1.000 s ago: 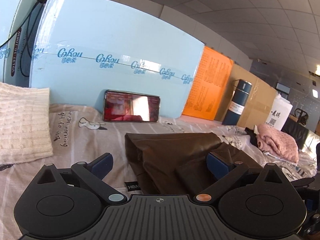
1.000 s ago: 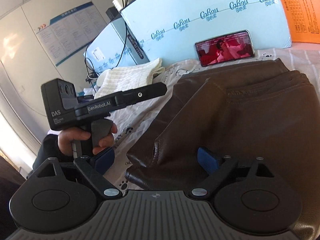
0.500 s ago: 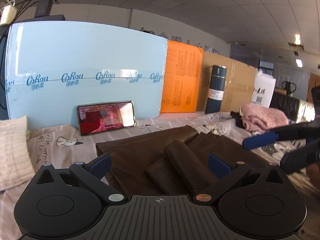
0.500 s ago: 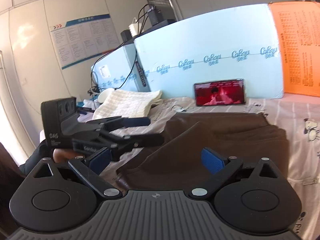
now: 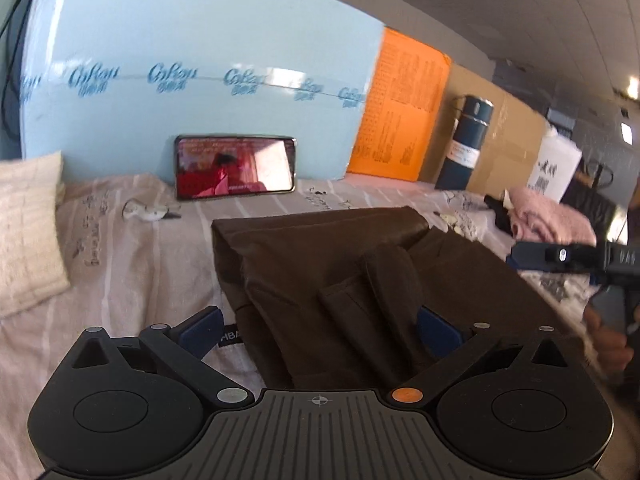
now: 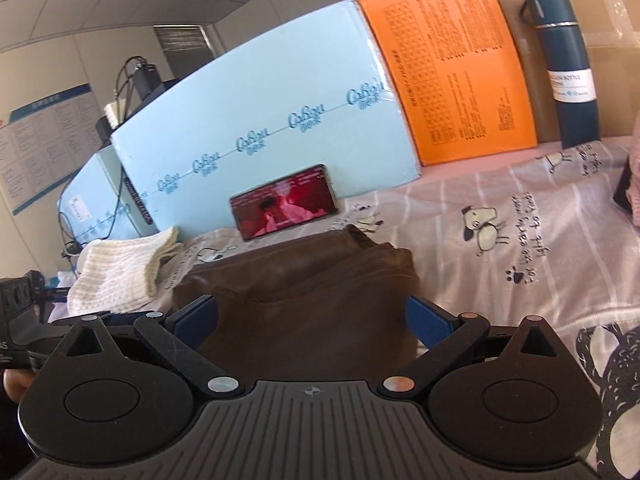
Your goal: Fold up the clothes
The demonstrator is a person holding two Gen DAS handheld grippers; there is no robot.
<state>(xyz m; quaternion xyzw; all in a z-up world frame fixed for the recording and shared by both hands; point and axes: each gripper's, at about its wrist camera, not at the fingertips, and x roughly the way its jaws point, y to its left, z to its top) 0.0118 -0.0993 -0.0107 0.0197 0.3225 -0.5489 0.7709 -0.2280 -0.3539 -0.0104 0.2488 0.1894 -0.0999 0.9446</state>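
Left wrist view: folded brown trousers (image 5: 352,276) lie on a striped cartoon-print bedsheet (image 5: 132,256).
Behind the trousers a phone (image 5: 235,167) leans on blue foam board (image 5: 200,60). Left gripper (image 5: 318,330) and right gripper (image 6: 312,316) both gape wide over the trousers, gripping nothing.

Brown garment (image 5: 360,264), striped cartoon-print sheet (image 6: 520,216)
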